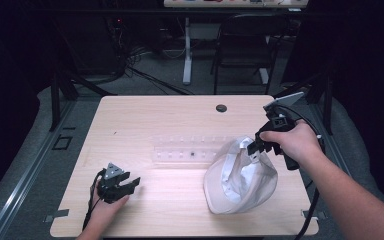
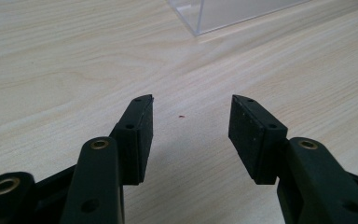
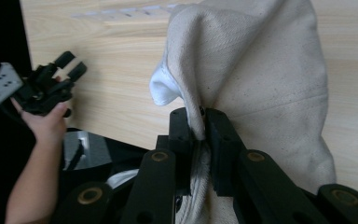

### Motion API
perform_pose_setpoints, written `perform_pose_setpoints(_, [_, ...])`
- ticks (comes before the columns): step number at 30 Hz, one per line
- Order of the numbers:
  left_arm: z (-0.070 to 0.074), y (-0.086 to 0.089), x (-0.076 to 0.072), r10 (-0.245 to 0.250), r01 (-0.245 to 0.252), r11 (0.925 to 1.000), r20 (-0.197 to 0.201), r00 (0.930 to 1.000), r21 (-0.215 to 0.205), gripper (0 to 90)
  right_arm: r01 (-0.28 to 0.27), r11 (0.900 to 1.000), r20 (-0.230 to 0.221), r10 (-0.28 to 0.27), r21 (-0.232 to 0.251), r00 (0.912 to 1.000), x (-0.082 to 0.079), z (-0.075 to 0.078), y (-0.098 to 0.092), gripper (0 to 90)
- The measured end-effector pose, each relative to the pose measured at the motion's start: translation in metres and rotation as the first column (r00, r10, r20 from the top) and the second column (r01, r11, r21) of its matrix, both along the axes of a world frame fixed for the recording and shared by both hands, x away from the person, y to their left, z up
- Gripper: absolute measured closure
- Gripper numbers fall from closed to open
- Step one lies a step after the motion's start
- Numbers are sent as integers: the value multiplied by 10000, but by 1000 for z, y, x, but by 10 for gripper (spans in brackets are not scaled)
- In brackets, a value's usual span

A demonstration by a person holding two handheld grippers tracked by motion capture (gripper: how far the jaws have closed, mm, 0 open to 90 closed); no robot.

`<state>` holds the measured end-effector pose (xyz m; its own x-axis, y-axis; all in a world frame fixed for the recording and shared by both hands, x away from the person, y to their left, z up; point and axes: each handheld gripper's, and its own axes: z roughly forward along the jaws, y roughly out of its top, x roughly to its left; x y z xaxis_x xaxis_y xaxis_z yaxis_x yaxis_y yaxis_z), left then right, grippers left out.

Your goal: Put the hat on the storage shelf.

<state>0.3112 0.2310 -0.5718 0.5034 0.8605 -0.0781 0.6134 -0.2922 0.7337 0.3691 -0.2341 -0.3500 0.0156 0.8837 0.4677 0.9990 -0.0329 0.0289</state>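
One soft, light cloth cap (image 1: 240, 177) hangs pinched at its 12 o'clock edge by the right gripper (image 1: 254, 146); the left gripper (image 1: 130, 184), jaws spread and empty, should take the limp 6 o'clock rim.

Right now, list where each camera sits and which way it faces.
High view: above the person's side, looking forward and down on the table; both forearms, left gripper, right gripper on the cap.
Left gripper view: on the left gripper, facing bare tabletop and a clear box; open jaws.
Right gripper view: on the right gripper, jaws shut on the cap; the left gripper beyond.
Shared: cap, left gripper.
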Motion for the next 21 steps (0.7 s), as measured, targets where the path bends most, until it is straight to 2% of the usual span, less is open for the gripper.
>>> perform_pose_setpoints(7, [0,0,0,-13,13,10000,-5,10000,-22,503,169,9917,-260,-137,1274,9996,0,1,-5,819])
perform_pose_setpoints(12, [0,0,0,21,-21,10000,91,10000,1,504,136,9769,-176,-101,2132,9998,-3,2,-3,819])
perform_pose_setpoints(14, [0,0,0,18,-18,10000,96,10000,-6,504,59,9664,-141,-24,2569,9999,-4,2,-4,820])
perform_pose_setpoints(18, [0,0,0,17,-17,10000,100,9999,-6,504,245,9406,-84,-230,3385,9997,-5,3,-5,820])
perform_pose_setpoints(21, [0,-1,0,23,-23,10000,71,10000,2,504,155,9232,49,-188,3839,9998,-4,3,-7,820])
